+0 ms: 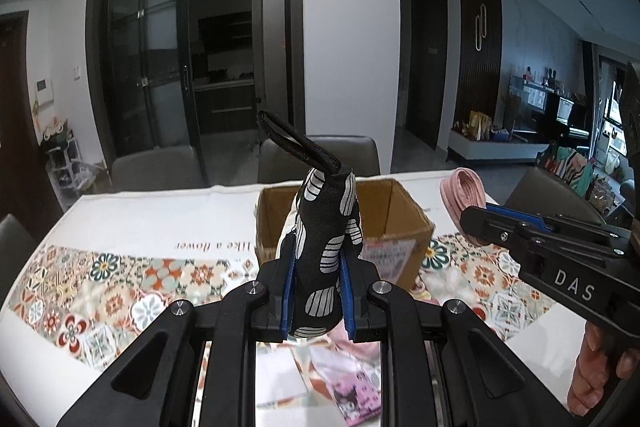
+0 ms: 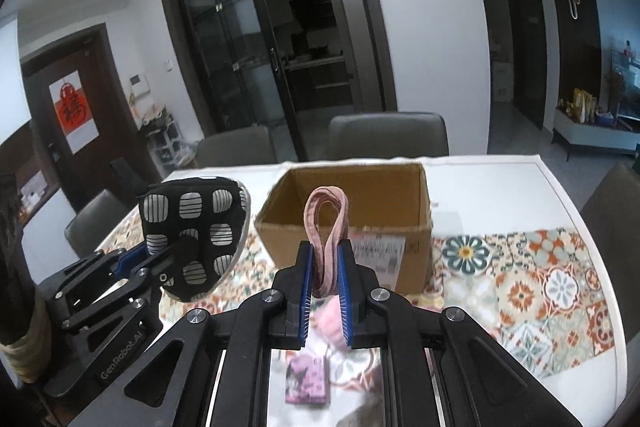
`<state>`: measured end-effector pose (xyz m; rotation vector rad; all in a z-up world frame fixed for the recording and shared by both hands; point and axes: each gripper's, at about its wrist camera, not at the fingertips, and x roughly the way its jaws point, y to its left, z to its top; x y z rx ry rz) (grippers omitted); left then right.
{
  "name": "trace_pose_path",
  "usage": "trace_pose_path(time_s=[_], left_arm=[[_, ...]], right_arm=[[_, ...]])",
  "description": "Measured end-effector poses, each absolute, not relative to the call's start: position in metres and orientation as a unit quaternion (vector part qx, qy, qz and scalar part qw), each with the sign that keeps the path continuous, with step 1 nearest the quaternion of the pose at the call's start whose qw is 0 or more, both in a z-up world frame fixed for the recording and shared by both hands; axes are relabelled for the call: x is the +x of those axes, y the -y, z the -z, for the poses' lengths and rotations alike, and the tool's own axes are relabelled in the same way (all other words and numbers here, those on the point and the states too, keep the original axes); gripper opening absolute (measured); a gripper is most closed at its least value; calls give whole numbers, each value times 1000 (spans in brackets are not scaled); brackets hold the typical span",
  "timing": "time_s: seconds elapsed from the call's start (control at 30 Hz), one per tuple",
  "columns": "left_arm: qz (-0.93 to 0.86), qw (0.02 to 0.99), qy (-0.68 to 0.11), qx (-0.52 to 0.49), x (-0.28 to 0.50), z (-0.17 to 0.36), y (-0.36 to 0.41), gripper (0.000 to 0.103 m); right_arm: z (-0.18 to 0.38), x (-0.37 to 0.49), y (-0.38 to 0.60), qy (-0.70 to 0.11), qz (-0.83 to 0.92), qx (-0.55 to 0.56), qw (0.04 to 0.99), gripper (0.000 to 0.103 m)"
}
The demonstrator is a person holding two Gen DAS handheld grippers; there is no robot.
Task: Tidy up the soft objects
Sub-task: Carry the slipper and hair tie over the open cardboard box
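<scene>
Left gripper (image 1: 318, 301): clamped on a black pot holder (image 1: 326, 247) with white striped patches; its black hanging loop sticks up past the fingertips.
Right gripper (image 2: 324, 297): clamped on a folded pink fabric band (image 2: 327, 231), which loops upward out of the blue pads (image 2: 306, 291).
Position of held items: both are lifted clear of the table (image 2: 500, 179), on the near side of the box, neither touching it.
Cardboard box (image 2: 360, 239): open-topped, flaps absent or tucked, shipping label on the near wall; interior largely hidden from here.
Step in hand: judged as carrying both soft items toward the box for deposit.
Next move: likely calls for bringing each gripper over the box rim, lowering a little, then parting the jaws so the fabric drops inside.
Edges: the near rim of the box stands between grippers and opening; the drooping pot holder could catch on it if carried low.
Open room: bare white tablecloth behind and to the right of the box; the two grippers sit near each other, so entering together looks tight.
Remaining on table: a pink printed pouch (image 2: 307, 379) and pale pink fabric lie beneath the grippers, not yet collected.
Surroundings: grey chairs (image 2: 388, 137) along the far side, well apart from the work.
</scene>
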<state>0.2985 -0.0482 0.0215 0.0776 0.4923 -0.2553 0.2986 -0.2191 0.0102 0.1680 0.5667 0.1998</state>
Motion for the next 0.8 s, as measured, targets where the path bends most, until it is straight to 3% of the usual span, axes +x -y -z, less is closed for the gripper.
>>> trace_pose_path(time_s=[0.3,0.8], left_arm=[[126,965,-227,38,342,-29,46,20],[132,957,-257,35,420,-5,64,20]], right_arm=[[-25,339,219,-254,-86,76,960,13],[-13,417,223,-280,-79,68,954,13]])
